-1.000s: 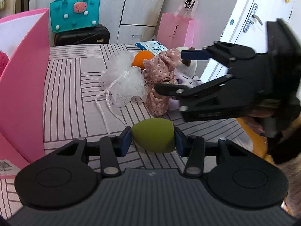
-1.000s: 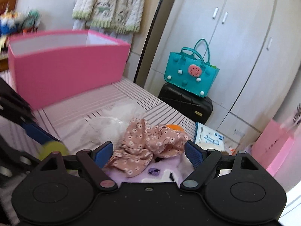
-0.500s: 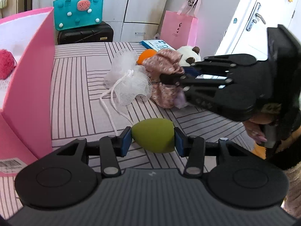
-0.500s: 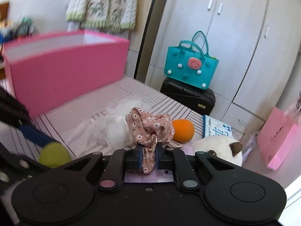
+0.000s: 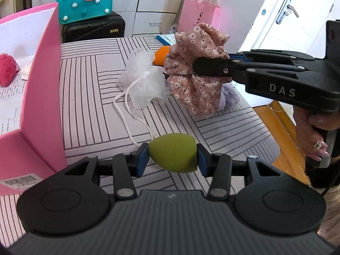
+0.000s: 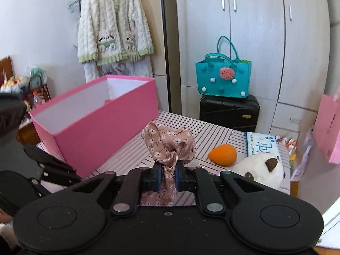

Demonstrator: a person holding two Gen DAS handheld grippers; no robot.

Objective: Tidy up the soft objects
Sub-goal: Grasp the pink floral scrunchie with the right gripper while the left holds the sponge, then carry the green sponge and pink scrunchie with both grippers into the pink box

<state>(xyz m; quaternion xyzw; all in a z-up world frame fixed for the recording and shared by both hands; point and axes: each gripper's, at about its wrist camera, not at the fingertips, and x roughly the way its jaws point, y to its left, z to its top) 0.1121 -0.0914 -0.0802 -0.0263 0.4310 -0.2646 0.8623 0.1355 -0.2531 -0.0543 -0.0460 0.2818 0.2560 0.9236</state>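
**Both grippers loaded, the pink box next**

The right gripper [image 6: 167,177] is clamped on the floral scrunchie [image 6: 170,146], its blue pads squeezed nearly together with a pinch of the pink cloth between them. Most of the fabric blooms above the fingers and a tail hangs below. From the left wrist view the scrunchie [image 5: 195,70] is clear of the striped tabletop [image 5: 89,97], held up in the air. The left gripper [image 5: 172,156] is closed on the green sponge [image 5: 173,152], an egg-shaped thing gripped across its width, low over the near edge of the table.

To my eye the picking is done for these two and the step in hand is the carry. The next move, I judge, is to swing each load to the pink box [image 6: 93,119], get above its rim, and only then let the pads part. The box stands to the left of both tools: close beside the left gripper, farther from the right one, which must cross over the table. A red fluffy ball [image 5: 7,70] already lies inside it.

Left on the table are the white mesh puff [image 5: 142,87] with its trailing cord, the orange sponge [image 6: 222,154] and the plush panda [image 6: 261,170].
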